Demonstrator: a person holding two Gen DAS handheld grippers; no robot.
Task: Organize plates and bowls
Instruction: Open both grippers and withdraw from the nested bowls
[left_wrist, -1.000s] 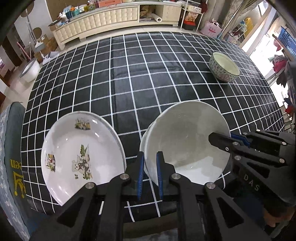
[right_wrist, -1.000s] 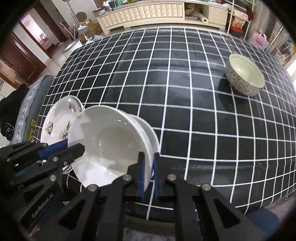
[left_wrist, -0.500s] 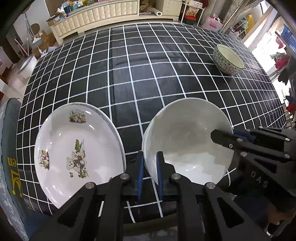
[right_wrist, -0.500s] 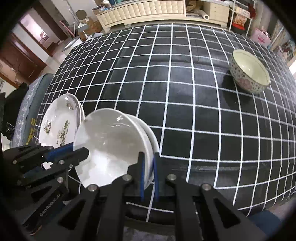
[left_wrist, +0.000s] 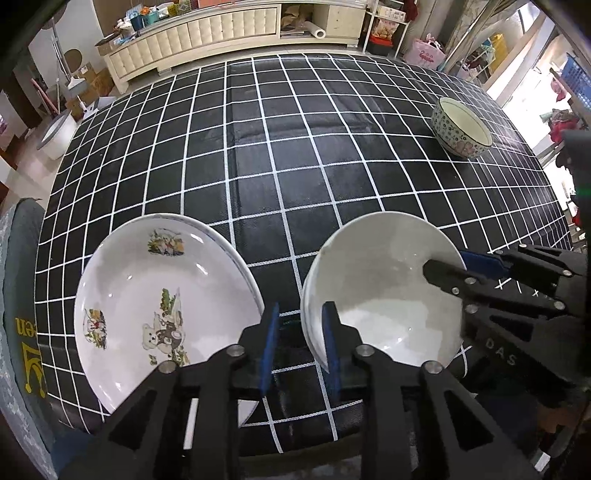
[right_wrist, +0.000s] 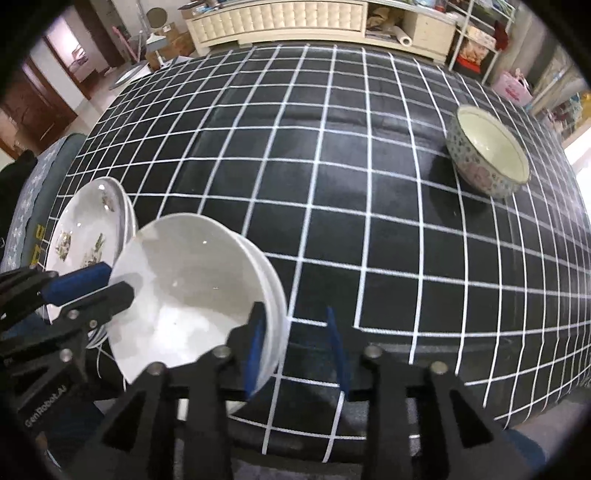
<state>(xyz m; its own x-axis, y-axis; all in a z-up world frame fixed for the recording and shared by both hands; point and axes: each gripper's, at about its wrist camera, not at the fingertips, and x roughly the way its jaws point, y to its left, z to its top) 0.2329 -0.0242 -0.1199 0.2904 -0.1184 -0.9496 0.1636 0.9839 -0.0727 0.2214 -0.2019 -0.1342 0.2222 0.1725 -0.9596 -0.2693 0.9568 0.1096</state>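
The right gripper (left_wrist: 448, 271) bears the letters "DAS"; the left gripper (right_wrist: 105, 282) reads "GenRobot.AI". Stacked empty white bowls (left_wrist: 384, 291) sit at the desk's (left_wrist: 295, 155) near edge, beside picture-printed plates (left_wrist: 162, 314). Both pairs of fingers have just been opening, parted narrowly astride the bowls' rim, pads off it. An empty patterned bowl (right_wrist: 487, 151) stands well apart, far right.

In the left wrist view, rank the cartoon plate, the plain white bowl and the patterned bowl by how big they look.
1. cartoon plate, largest
2. plain white bowl, only slightly smaller
3. patterned bowl, smallest

The patterned bowl sits far across the table, so distance shrinks it; its true size against the white bowl is unsure.
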